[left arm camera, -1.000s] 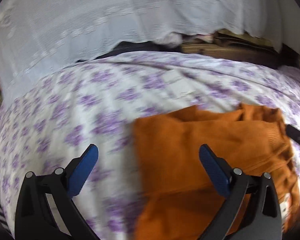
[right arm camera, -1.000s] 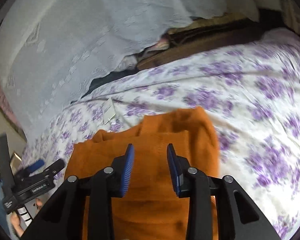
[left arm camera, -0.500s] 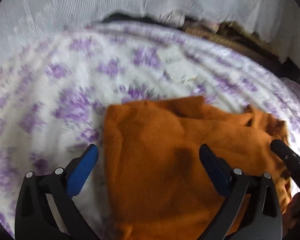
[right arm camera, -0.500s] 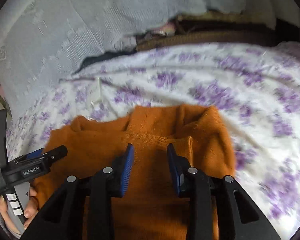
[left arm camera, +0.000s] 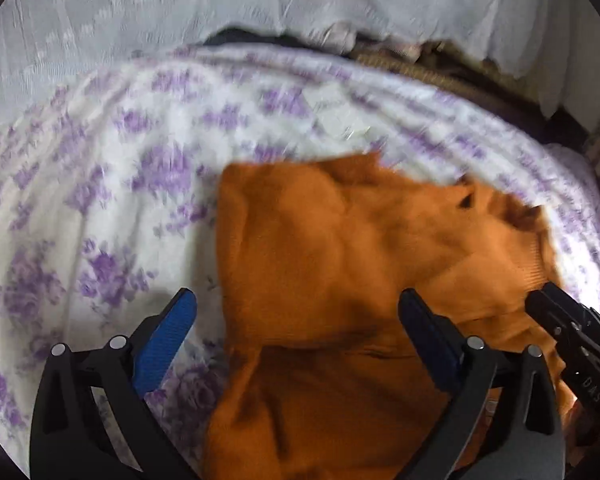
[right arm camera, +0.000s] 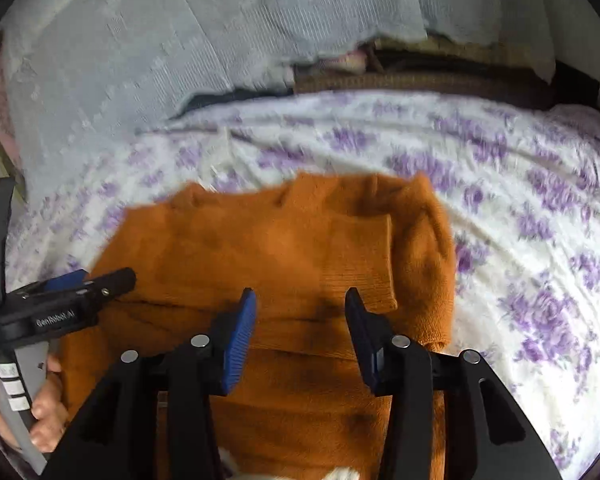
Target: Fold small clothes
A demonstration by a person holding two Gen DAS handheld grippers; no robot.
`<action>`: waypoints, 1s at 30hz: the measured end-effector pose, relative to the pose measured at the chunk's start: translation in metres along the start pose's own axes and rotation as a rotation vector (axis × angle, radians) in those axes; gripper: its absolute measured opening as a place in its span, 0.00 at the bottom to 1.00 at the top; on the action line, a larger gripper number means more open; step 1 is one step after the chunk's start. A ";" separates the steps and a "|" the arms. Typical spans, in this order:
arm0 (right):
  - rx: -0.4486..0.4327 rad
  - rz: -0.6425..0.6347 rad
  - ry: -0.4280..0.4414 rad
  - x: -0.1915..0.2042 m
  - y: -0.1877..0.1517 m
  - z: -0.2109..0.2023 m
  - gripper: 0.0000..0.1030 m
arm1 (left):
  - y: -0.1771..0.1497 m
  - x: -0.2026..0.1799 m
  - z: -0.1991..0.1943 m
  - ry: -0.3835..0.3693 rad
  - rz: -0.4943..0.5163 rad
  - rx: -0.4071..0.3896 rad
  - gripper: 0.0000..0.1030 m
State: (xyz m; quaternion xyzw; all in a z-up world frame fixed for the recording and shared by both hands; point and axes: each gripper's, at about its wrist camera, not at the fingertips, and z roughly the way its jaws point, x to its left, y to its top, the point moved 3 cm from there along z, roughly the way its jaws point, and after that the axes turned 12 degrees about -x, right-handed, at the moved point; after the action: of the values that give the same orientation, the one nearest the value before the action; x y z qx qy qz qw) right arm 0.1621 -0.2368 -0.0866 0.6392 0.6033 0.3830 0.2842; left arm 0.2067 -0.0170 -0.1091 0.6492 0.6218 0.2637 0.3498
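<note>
On the floral bedspread [right arm camera: 520,184], a rumpled, folded orange sweater [right arm camera: 284,248] beneath both grippers' parted, empty fingers [right arm camera: 240,328], the right's opening.

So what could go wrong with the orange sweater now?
1. The right tongs are opening above the orange sweater with nothing pinched. The folded sleeve on top lies loose, so it might slide and spoil the fold.
2. The left tongs stand wide open across the sweater's edge, over the flowery bedsheet too. If they close there, they might pinch the sheet along with the sweater.
</note>
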 end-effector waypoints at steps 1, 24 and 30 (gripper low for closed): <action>-0.014 -0.014 0.002 0.002 0.002 -0.005 0.45 | 0.001 -0.005 -0.005 -0.006 0.018 -0.020 0.95; 0.036 0.022 -0.039 -0.010 0.017 0.049 0.63 | 0.019 -0.003 0.050 0.042 0.023 0.053 0.96; 0.096 -0.048 0.010 0.007 -0.002 0.034 0.73 | -0.002 -0.012 0.041 -0.003 0.078 0.136 0.96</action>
State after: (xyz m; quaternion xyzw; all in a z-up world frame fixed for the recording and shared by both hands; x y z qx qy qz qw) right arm 0.1892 -0.2263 -0.1056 0.6357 0.6372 0.3500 0.2595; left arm 0.2360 -0.0340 -0.1352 0.6956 0.6119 0.2335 0.2954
